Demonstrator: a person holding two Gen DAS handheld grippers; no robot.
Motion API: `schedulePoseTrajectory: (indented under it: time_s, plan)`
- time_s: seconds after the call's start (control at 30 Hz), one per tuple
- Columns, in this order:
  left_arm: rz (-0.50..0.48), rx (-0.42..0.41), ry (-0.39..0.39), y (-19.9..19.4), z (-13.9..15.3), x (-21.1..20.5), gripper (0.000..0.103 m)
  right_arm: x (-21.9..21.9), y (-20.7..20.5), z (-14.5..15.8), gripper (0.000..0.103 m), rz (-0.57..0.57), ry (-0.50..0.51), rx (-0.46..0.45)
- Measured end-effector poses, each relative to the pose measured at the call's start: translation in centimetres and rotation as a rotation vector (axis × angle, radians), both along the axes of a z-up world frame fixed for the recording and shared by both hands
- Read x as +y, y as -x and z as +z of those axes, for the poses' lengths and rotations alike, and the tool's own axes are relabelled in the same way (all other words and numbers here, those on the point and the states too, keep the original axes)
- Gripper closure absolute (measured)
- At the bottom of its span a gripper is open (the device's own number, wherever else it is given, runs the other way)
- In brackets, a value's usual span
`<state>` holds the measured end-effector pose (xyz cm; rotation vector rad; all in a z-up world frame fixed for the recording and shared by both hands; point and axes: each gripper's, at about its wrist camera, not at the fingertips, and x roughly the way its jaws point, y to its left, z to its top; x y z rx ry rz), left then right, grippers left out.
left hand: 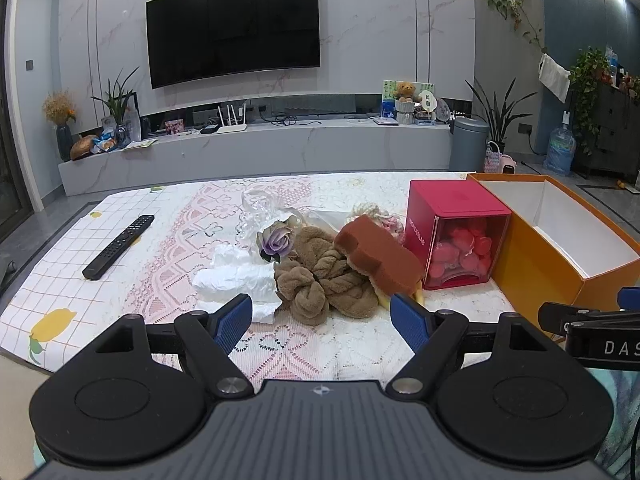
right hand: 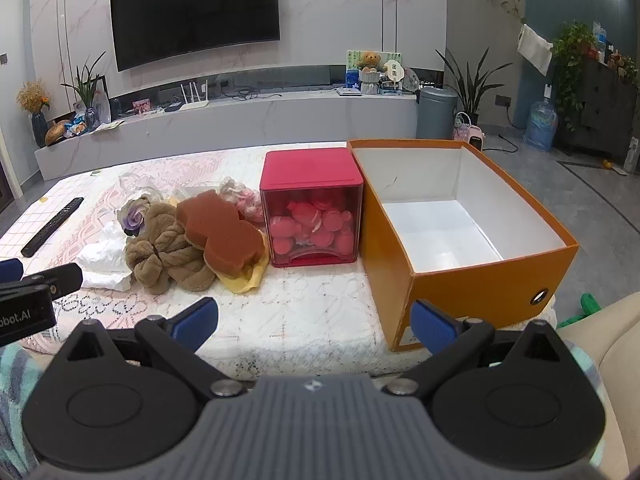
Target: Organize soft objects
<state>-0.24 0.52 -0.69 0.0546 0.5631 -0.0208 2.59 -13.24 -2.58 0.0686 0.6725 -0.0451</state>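
A pile of soft things lies mid-table: a brown twisted towel [left hand: 326, 282] [right hand: 168, 250], a brown sponge [left hand: 378, 256] [right hand: 222, 234] on a yellow cloth [right hand: 248, 280], white tissue [left hand: 236, 276] [right hand: 102, 258], a purple fabric flower [left hand: 274, 240] [right hand: 134, 212] and a pink-white knit piece [left hand: 384, 218] [right hand: 242, 198]. An open orange box [left hand: 560, 240] [right hand: 480, 280], white inside, stands at the right. My left gripper [left hand: 322, 320] is open, just short of the towel. My right gripper [right hand: 314, 322] is open and empty, near the box's front corner.
A red cube box [left hand: 456, 236] [right hand: 314, 208] with pink round items stands between the pile and the orange box. A black remote [left hand: 120, 246] [right hand: 52, 226] lies at the left. Clear plastic wrap [left hand: 260, 208] sits behind the pile. A lace cloth [left hand: 304, 344] covers the table.
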Motion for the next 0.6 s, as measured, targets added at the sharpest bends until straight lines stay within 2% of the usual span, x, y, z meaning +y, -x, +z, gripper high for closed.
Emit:
schedulePoseTrajectory:
  time_s: [0.6]
  plan:
    - [-0.001,0.010,0.000,0.09,-0.44,0.08,0.011,0.10,0.01,-0.27,0.003,0.003,-0.004,0.016]
